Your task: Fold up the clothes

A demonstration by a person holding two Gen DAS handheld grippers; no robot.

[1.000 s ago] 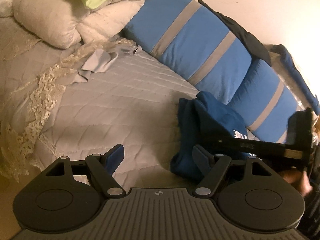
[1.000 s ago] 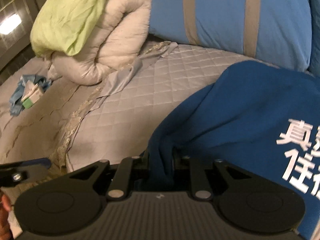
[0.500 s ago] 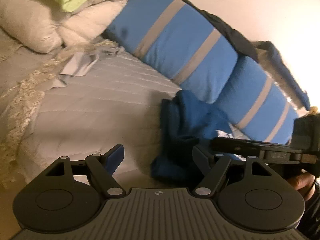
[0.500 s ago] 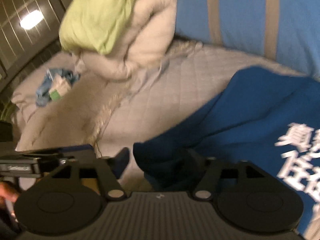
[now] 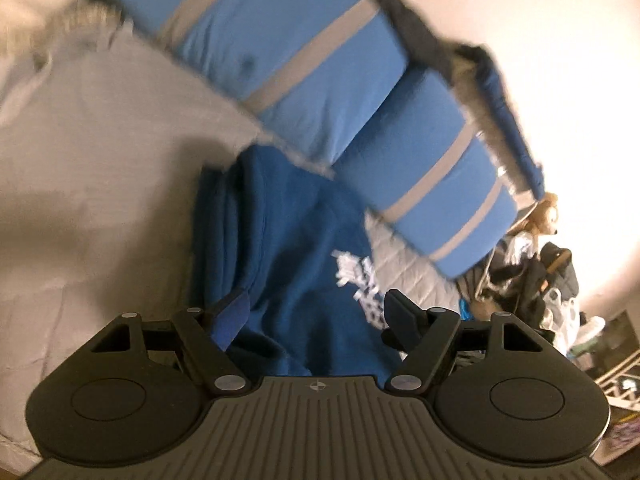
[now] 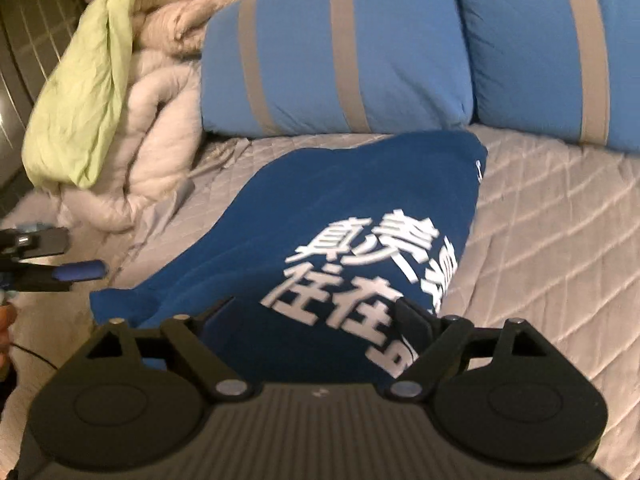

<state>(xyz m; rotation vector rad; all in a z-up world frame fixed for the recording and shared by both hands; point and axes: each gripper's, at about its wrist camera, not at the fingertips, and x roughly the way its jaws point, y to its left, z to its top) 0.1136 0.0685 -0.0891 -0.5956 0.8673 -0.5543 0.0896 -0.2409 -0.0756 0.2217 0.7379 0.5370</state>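
Note:
A dark blue shirt with white characters [image 6: 360, 216] lies folded on the grey quilted bed, its far end against the striped pillows. It also shows in the left wrist view [image 5: 292, 248]. My right gripper [image 6: 316, 320] is open and empty, its jaws wide apart over the shirt's near edge. My left gripper [image 5: 316, 312] is open and empty, hovering over the shirt's near end. The left gripper's blue-padded fingertip [image 6: 80, 271] shows at the left edge of the right wrist view.
Two blue pillows with grey stripes [image 6: 344, 48] lean at the head of the bed. A cream duvet [image 6: 160, 108] with a lime-green cloth [image 6: 80, 92] on it is piled at the left. Clutter and a plush toy [image 5: 544, 208] stand beyond the bed's right side.
My right gripper let go of the blue shirt's edge, opened wide and drew back. The shirt now lies flat. My left gripper swung right, over the shirt.

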